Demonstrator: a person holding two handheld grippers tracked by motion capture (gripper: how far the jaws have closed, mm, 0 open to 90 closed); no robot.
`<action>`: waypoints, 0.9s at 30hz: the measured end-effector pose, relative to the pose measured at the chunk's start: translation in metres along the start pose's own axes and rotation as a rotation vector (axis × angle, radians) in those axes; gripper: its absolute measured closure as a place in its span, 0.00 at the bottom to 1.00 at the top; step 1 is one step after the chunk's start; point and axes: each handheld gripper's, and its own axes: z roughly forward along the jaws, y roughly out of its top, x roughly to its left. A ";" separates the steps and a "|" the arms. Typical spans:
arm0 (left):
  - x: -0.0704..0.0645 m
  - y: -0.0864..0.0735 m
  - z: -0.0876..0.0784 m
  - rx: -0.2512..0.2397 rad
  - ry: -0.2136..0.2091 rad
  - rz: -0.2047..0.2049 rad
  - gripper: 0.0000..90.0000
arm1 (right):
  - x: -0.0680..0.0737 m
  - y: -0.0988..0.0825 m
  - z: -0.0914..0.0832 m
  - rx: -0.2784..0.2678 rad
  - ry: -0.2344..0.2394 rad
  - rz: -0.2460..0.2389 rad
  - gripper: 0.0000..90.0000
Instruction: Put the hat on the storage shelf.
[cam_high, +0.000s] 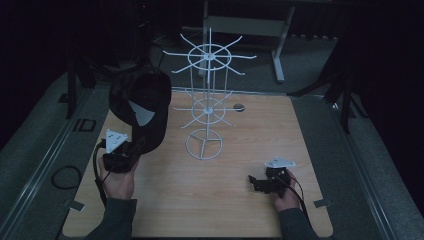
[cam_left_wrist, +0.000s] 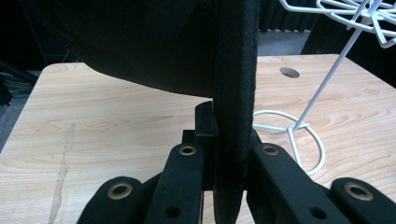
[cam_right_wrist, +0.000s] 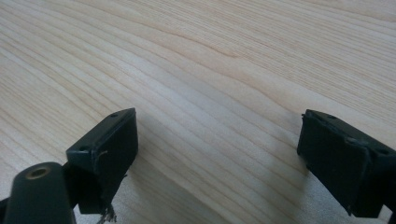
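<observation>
A black cap (cam_high: 142, 107) with a white label inside hangs in the air over the table's left side, held by its brim. My left gripper (cam_high: 131, 150) is shut on that brim (cam_left_wrist: 233, 116), which stands on edge between the two jaws. A white wire display stand (cam_high: 207, 107) with radiating hooks rises from a round base (cam_left_wrist: 299, 135) at the table's middle, just right of the cap. My right gripper (cam_high: 256, 182) rests low over the wooden table (cam_right_wrist: 201, 60) at the front right, its jaws wide open with nothing between them.
A round hole (cam_high: 239, 106) sits in the tabletop behind the stand. A grey metal frame (cam_high: 277, 35) stands on the floor beyond the table. A dark cable loop (cam_high: 66, 176) lies on the floor at the left.
</observation>
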 end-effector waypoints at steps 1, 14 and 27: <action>0.000 0.000 0.000 -0.001 0.000 0.000 0.96 | 0.000 0.000 0.000 0.000 0.000 0.000 0.14; 0.001 0.005 -0.004 -0.022 0.008 -0.002 0.96 | 0.000 0.000 0.000 0.000 0.000 0.000 0.14; 0.000 0.009 -0.007 -0.044 0.013 0.001 0.96 | 0.000 0.000 0.000 0.000 0.000 0.000 0.14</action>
